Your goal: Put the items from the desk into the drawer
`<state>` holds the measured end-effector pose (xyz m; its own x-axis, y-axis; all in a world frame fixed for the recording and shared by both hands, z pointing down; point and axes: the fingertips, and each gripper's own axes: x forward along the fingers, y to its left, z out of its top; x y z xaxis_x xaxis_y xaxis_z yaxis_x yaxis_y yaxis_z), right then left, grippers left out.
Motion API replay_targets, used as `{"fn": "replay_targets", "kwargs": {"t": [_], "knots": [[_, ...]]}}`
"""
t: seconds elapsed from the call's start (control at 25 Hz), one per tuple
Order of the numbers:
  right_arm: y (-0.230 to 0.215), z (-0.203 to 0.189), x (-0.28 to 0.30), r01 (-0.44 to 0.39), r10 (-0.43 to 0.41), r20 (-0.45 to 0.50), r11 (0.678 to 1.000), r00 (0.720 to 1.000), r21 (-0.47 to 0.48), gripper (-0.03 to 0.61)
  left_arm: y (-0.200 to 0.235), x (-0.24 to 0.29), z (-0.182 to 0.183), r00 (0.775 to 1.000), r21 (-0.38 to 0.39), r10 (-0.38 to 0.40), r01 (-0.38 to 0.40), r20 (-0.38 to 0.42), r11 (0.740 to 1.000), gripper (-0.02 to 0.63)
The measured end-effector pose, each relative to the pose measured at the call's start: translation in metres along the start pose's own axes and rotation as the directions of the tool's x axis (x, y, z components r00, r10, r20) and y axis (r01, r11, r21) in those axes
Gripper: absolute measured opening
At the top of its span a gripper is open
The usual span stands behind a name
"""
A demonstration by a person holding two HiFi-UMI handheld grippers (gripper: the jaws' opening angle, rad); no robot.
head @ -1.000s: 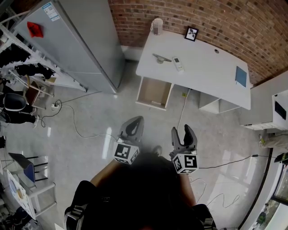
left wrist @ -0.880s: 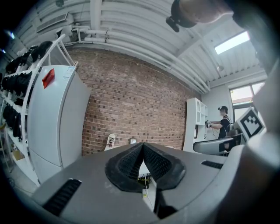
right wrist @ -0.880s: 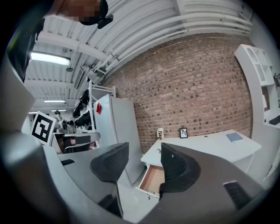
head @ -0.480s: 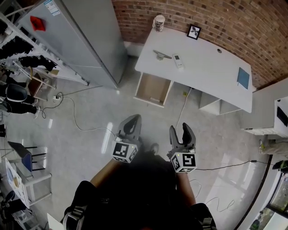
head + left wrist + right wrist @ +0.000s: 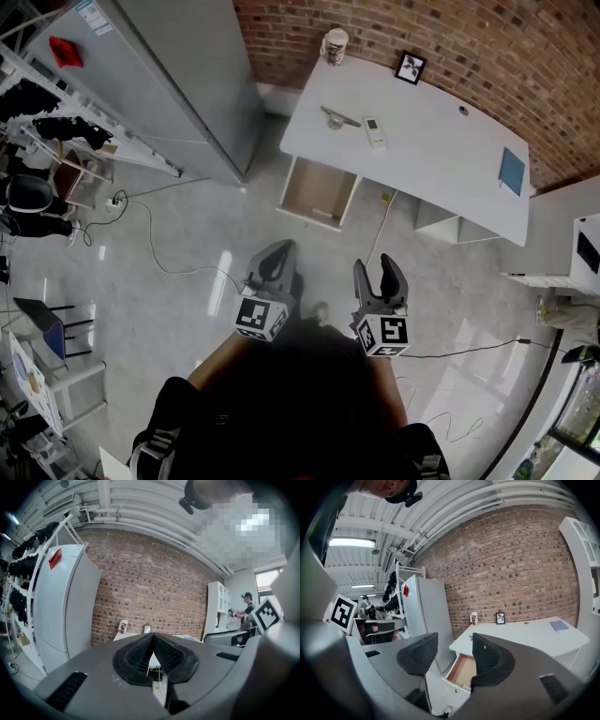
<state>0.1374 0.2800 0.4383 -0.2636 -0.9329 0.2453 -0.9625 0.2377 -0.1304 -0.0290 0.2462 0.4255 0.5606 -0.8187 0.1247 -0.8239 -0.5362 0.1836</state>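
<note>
Red brick wall [image 5: 375,37] closes the room at 12 o'clock, and the white bench [image 5: 441,159] stands against it; a tall grey cabinet [image 5: 178,75] is at 10 o'clock. On the bench lie a white remote [image 5: 374,132] and, just beside it at 9 o'clock, a small grey tool [image 5: 337,118]; a cup [image 5: 334,46] and a picture frame [image 5: 410,67] stand near the wall, and a blue notebook [image 5: 512,171] lies well apart at 3 o'clock. Under the bench's left end the drawer [image 5: 319,192] is pulled out. Above the grey floor [image 5: 187,244], well apart from the bench, the person holds both tools; the left gripper [image 5: 284,247] has its jaws together on nothing; the right gripper [image 5: 377,268] has its jaws apart, nothing between them.
</note>
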Motion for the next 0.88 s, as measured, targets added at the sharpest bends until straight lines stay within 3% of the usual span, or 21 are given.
{"fn": "replay_targets", "kwargs": {"t": [0.52,0.88], "knots": [[-0.009,0.028,0.146,0.079,-0.079,-0.058,0.997,0.995,-0.002,0.202,0.098,0.11,0.039,0.994,-0.014,-0.107,0.107,-0.014,0.994,0.002],[-0.041,0.024,0.212,0.116,-0.121,-0.154,0.992,0.981,-0.045,0.219,0.123,0.163,0.041,0.982,-0.037,-0.184,0.183,-0.047,0.982,0.002]]}}
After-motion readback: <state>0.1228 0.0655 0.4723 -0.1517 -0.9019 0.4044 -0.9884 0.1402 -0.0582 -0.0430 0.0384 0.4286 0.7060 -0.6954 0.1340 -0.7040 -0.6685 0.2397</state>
